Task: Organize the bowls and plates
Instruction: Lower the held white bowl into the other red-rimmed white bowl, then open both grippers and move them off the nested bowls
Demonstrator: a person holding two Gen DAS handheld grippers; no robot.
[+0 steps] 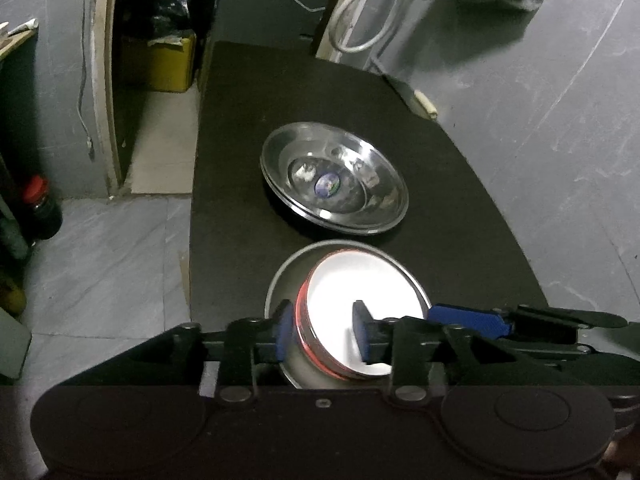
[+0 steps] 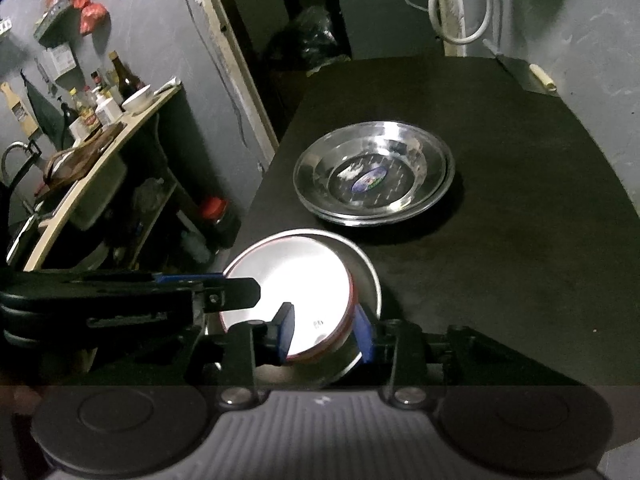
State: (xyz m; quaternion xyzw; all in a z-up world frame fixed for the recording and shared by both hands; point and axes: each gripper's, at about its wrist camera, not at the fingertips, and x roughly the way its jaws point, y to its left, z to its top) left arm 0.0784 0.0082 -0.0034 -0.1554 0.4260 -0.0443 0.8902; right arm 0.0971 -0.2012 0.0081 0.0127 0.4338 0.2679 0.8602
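I have the left tool (image 1: 320, 330) and right tool (image 2: 326, 334) straddling opposite rims of the red-rimmed bowl (image 1: 360, 300), pads parted, not pressing. It sits tilted inside a larger bowl (image 2: 366, 276), near the stacked steel plates (image 2: 374, 172) on the surface (image 2: 520, 260).

Grey walls (image 1: 520, 100), marbled floor (image 1: 100, 248), possibly a doorway (image 1: 120, 80)

Desk (image 1: 460, 208): matte black. Stacked plates (image 1: 334, 190), mid-frame: mirror silver, small blue-and-white sticker at centre. Bowl (image 1: 360, 312), lower centre: glaring white inside, thin red rim band, sitting in a grey-silver bowl (image 2: 366, 276). Jaws: blue pads on black. Walls grey.
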